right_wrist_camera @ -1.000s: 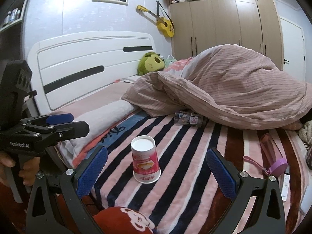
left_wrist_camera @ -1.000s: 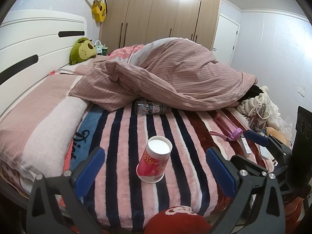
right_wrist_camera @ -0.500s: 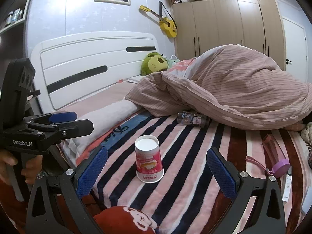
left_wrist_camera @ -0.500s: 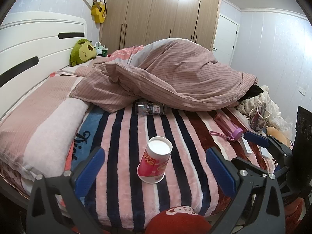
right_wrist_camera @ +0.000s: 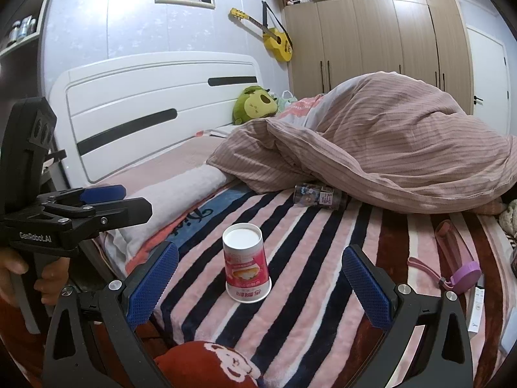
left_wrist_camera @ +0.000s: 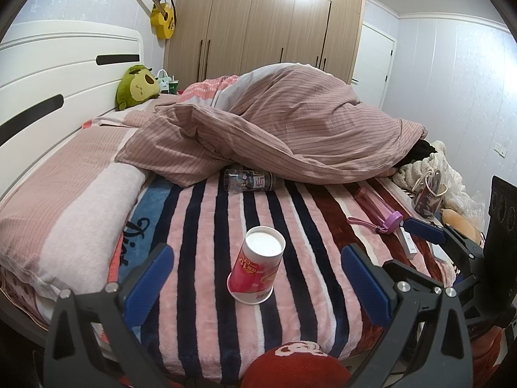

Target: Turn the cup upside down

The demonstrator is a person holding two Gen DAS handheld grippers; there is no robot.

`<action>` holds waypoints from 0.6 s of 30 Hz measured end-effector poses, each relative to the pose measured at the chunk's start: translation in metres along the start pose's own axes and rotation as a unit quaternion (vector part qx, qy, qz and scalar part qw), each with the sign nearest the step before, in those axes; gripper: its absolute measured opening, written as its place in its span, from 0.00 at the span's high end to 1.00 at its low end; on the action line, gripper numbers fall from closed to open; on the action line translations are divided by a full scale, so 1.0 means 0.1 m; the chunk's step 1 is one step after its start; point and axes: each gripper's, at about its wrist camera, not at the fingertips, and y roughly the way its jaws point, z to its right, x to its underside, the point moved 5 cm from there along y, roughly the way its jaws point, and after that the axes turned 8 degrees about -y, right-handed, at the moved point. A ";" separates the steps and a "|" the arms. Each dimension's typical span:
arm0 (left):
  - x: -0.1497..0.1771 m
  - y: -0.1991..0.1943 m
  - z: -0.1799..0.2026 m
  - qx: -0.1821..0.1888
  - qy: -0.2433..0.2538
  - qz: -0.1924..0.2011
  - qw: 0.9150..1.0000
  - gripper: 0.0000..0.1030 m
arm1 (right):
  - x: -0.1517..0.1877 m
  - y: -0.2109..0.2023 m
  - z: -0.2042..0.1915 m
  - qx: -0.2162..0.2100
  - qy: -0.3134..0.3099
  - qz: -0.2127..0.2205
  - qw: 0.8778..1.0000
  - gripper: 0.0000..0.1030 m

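- The cup [left_wrist_camera: 257,266] stands on the striped blanket [left_wrist_camera: 206,294] near the foot edge of the bed, mouth down and its closed white base facing up.
- Its long axis is close to vertical; in the left wrist view it leans a little, base toward the upper right, while in the right wrist view the cup [right_wrist_camera: 246,263] looks nearly upright.
- The print on its red and white wall reads upside down at the rim.
- The left claw [left_wrist_camera: 257,286] is spread wide, blue pads well apart on either side of the cup and touching nothing.
- The right claw [right_wrist_camera: 260,286] is likewise spread wide, empty, with the cup between and beyond its pads.
- In the right wrist view the left claw [right_wrist_camera: 106,199] shows at the left, held by a hand [right_wrist_camera: 19,274].
- A clear bottle [left_wrist_camera: 248,180] lies on its side at the edge of the heaped duvet [left_wrist_camera: 290,129].
- A pink bottle [left_wrist_camera: 378,208] with a purple cap lies to the right, well apart from the cup.
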 end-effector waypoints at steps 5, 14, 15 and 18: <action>0.00 0.00 0.01 0.000 0.000 0.000 1.000 0.00 | 0.00 0.00 0.00 0.000 0.000 0.000 1.000 0.01; 0.00 0.00 0.00 -0.001 0.001 0.000 1.000 0.00 | 0.00 0.00 0.00 0.001 0.001 -0.001 1.000 0.01; 0.00 0.00 0.00 0.000 0.001 0.000 1.000 0.00 | 0.01 0.00 -0.01 0.002 0.000 -0.001 1.000 0.01; -0.01 0.00 0.00 0.000 0.001 0.000 1.000 0.01 | 0.03 -0.01 -0.01 0.003 0.000 -0.002 1.000 0.01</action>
